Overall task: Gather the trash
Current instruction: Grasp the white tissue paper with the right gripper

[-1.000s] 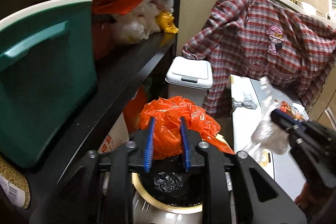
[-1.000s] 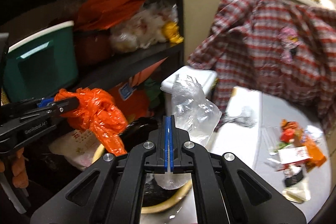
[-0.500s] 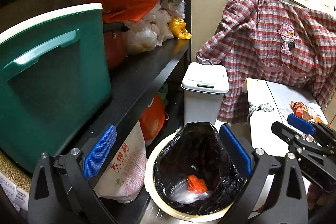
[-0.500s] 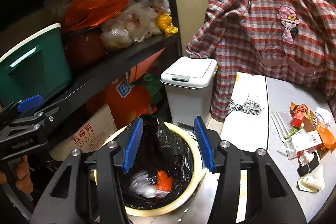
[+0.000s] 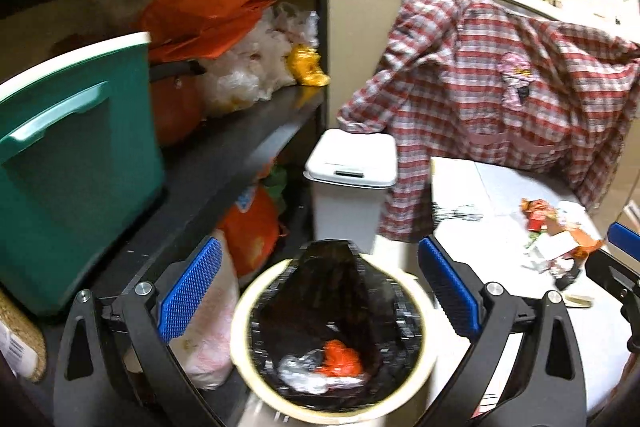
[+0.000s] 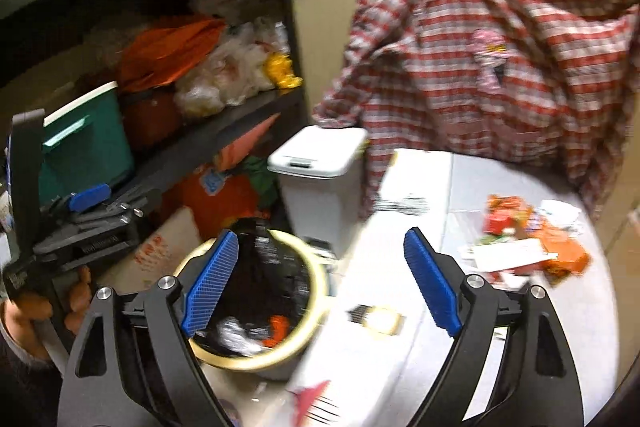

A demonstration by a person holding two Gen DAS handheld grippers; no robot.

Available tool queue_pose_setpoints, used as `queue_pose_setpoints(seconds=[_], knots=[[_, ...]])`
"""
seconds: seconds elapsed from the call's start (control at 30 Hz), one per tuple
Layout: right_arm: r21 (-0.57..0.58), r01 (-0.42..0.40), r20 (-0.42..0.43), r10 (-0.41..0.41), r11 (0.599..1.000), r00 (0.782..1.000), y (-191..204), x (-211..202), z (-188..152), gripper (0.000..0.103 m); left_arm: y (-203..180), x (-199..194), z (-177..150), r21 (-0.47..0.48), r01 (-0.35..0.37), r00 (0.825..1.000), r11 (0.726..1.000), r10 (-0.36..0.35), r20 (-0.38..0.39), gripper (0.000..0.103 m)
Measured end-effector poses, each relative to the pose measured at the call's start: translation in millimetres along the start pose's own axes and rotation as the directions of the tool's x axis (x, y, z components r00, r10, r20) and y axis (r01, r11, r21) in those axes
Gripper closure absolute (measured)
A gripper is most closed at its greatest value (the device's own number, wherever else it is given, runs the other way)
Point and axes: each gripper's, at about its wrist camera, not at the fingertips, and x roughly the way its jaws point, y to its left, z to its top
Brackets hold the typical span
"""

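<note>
1. A round cream-rimmed trash can, lined with a black bag, stands on the floor beside a black shelving unit; an orange plastic bag and a crumpled clear plastic bag lie at the bottom of the liner.
2. The left gripper hangs above the can with its blue-padded jaws spread wide and nothing between them.
3. The right gripper, over the can's right rim and the white table, has its jaws opening, with nothing between them.
4. Right of the can, orange and red snack wrappers sit heaped on the table; their print is too blurred to read.
5. Behind the can stand a white lidded bin and a red plaid shirt.
6. Left of the can, a white sack carries unreadable red characters; a green tub sits on the shelf above.
</note>
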Motion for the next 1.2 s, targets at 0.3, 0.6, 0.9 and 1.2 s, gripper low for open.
queue_pose_setpoints(seconds=[0.3, 0.6, 0.9, 1.2], knots=[[0.114, 0.235, -0.022, -0.234, 0.965, 0.972, -113.6, -29.3, -34.8, 0.019, -74.8, -17.8, 9.0, 0.072, 0.096, 0.995, 0.993, -0.099, 0.03, 0.008], [0.248, 0.409, -0.102, -0.396, 0.878, 0.913, -203.6, -17.1, -71.1, 0.022, -148.7, 2.7, 0.8, 0.089, 0.201, 0.979, 0.975, -0.203, 0.006, 0.008], [0.292, 0.439, -0.228, -0.384, 0.85, 0.895, -247.9, 32.9, -104.2, 0.023, -165.6, 34.8, -17.0, 0.125, 0.211, 0.976, 0.969, -0.201, -0.086, 0.008], [0.251, 0.369, -0.342, -0.274, 0.895, 0.899, -242.2, 71.8, -131.5, 0.072, -163.8, 41.7, -16.1, 0.083, 0.227, 0.97, 0.97, -0.219, -0.103, 0.008]])
